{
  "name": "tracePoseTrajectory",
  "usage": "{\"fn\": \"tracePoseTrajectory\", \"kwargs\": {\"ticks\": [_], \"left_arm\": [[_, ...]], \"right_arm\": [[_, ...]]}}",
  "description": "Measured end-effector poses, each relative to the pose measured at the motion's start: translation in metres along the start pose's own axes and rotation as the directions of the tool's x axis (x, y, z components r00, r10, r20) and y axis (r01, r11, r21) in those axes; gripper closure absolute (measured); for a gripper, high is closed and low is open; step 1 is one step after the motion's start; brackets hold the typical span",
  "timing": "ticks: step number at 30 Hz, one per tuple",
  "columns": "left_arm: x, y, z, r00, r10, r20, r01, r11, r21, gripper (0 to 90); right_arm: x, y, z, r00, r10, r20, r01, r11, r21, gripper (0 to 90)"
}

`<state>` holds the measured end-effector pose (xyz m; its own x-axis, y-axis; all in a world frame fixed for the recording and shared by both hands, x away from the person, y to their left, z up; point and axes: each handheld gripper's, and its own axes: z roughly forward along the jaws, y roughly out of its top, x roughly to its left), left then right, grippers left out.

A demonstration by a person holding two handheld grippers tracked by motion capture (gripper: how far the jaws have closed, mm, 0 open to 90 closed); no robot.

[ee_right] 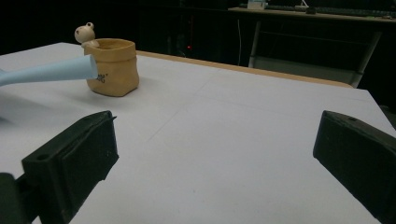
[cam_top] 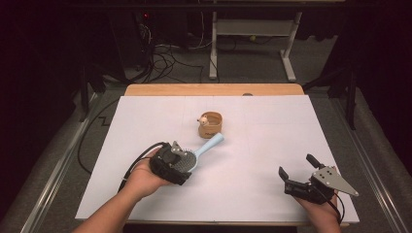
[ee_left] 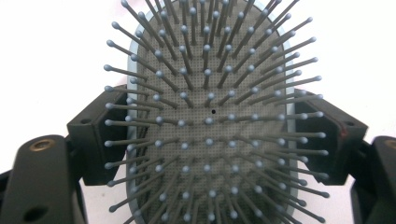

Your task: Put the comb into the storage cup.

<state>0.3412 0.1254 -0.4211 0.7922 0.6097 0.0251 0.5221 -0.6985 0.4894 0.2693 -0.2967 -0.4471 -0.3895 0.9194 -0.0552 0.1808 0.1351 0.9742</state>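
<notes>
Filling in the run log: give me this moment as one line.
left claw: shut on hairbrush head | handle toward tan pot | right claw: open, empty | white table

On the table (cam_top: 272, 194) there was one hairbrush (cam_top: 194, 155), pale blue with grey bristles, and one small tan pot (cam_top: 210, 125) with a single little bear figure (cam_top: 202, 119) at its rim. Two grippers were counted, a left gripper (cam_top: 171, 164) and a right gripper (cam_top: 297, 167), each with two black jaws
</notes>
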Motion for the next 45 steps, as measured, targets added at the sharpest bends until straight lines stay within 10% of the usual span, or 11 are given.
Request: {"fn": "tracePoseTrajectory", "kwargs": {"ticks": [26, 36, 45], "left_arm": [[-0.018, 0.033, 0.011, 0.9975, 0.065, 0.028, -0.065, 0.9978, 0.011, 20.3], [-0.016, 0.037, 0.011, 0.9974, 0.064, 0.033, -0.064, 0.9978, 0.018, 20.3], [-0.009, 0.037, 0.012, 0.9979, 0.058, 0.027, -0.059, 0.9975, 0.039, 20.3]], "right_arm": [[0.013, 0.002, 0.013, 0.999, -0.041, -0.02, 0.041, 0.999, 0.002, 0.4], [0.023, 0.013, 0.039, 0.9989, -0.035, -0.032, 0.035, 0.999, 0.006, 1.0], [0.031, 0.023, 0.074, 0.9916, -0.12, -0.047, 0.122, 0.992, 0.042, 0.5]]}}
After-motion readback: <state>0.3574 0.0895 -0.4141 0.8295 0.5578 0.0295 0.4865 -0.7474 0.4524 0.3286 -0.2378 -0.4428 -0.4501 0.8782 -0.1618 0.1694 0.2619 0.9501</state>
